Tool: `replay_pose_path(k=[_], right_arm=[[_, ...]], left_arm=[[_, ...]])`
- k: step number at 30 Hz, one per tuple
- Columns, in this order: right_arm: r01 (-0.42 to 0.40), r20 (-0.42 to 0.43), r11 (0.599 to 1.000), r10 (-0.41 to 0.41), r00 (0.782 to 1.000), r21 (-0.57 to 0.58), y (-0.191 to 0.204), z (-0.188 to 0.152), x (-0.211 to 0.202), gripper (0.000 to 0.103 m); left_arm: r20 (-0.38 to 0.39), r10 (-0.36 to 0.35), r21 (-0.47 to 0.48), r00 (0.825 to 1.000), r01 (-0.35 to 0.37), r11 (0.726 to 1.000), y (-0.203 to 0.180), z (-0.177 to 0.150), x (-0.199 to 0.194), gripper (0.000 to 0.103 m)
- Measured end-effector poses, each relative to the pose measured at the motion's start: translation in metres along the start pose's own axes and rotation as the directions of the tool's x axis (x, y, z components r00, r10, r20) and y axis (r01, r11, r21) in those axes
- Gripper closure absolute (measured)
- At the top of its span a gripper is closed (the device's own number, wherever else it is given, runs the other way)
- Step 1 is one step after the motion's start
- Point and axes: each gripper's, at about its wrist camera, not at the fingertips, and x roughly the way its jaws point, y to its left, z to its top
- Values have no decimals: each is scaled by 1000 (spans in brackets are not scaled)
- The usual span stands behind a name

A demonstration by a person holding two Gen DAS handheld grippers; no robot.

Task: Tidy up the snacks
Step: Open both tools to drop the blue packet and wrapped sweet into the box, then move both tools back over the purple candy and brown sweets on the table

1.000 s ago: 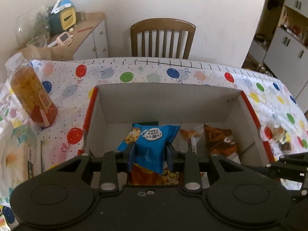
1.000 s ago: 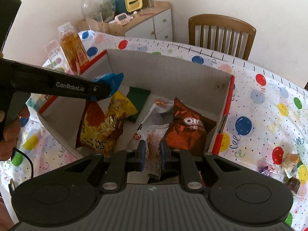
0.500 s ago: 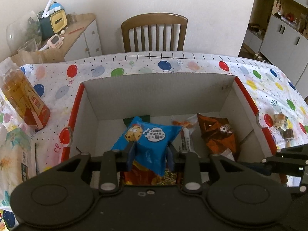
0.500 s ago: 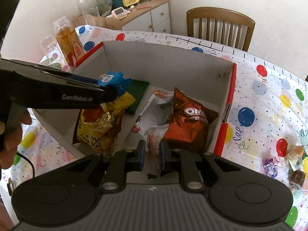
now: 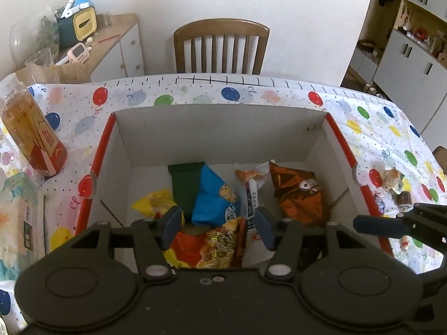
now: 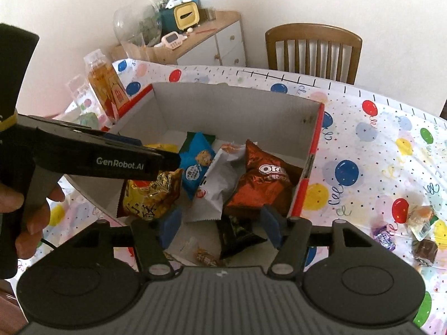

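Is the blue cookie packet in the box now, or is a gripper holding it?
In the box. The blue cookie packet lies loose among other snacks inside the cardboard box; the left gripper is open, nothing between its pads.

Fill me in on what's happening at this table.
A person holding a claw in each hand is sorting snacks into a cardboard box. Both the left claw and right claw hang open over the box, gripping nothing. A blue cookie packet lies inside, along with an Oreo bag and a yellow-red bag. A few candies sit loose on the tablecloth.
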Motion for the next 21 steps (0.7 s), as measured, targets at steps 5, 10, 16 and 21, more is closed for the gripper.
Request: replay_pose_path(k=[5, 10, 16, 21], right_arm=[[-8, 23, 1000, 7, 1000, 14, -7, 0, -13, 40], [-19, 52, 999, 17, 998, 34, -15, -2, -29, 32], [-29, 96, 998, 24, 995, 52, -29, -6, -54, 31], [-38, 133, 996, 28, 991, 76, -47, -14, -79, 24]], left_arm=[[24, 1, 10, 1000, -1, 1000, -8, 0, -11, 38], [53, -6, 21, 999, 5, 1000, -21, 0, -24, 31], [91, -27, 24, 996, 25, 999, -38, 0, -41, 25], [123, -45, 35, 991, 41, 999, -58, -2, -52, 15]])
